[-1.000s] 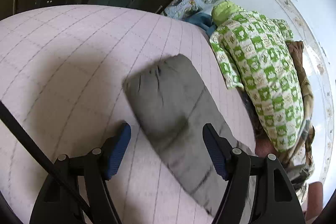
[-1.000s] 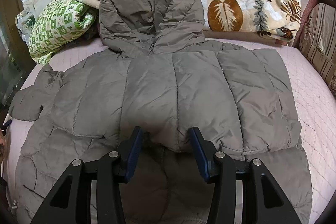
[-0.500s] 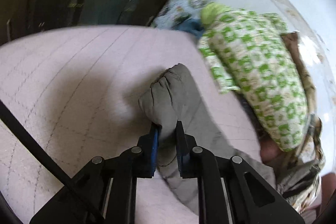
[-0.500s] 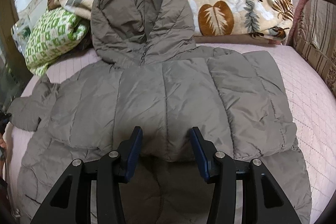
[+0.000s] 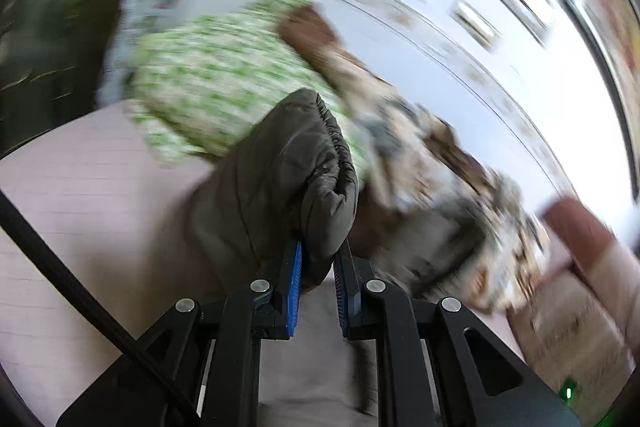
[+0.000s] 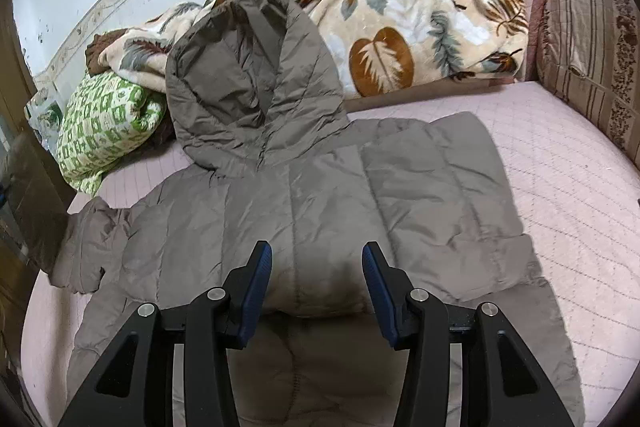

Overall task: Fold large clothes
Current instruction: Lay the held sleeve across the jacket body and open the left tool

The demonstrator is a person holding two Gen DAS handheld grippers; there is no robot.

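A grey-brown hooded puffer jacket (image 6: 320, 195) lies spread on the pink quilted bed (image 6: 560, 167), hood toward the far wall. My left gripper (image 5: 318, 267) is shut on the jacket's sleeve cuff (image 5: 296, 171) and holds it lifted off the bed; the view is motion-blurred. In the right wrist view the same sleeve (image 6: 88, 247) is bunched at the jacket's left side. My right gripper (image 6: 316, 279) is open and empty, hovering over the jacket's lower middle with its right side folded in.
A green-and-white patterned bundle (image 6: 104, 123) and a leaf-print blanket (image 6: 400, 39) are piled along the far wall. A brown striped headboard cushion (image 6: 592, 67) stands at the right. Dark wooden furniture (image 6: 16, 187) borders the bed's left edge.
My left gripper closed on the sleeve cuff, then lifted it and swung right toward the jacket body. The sleeve bunched up. My right gripper stayed open, shifting slightly.
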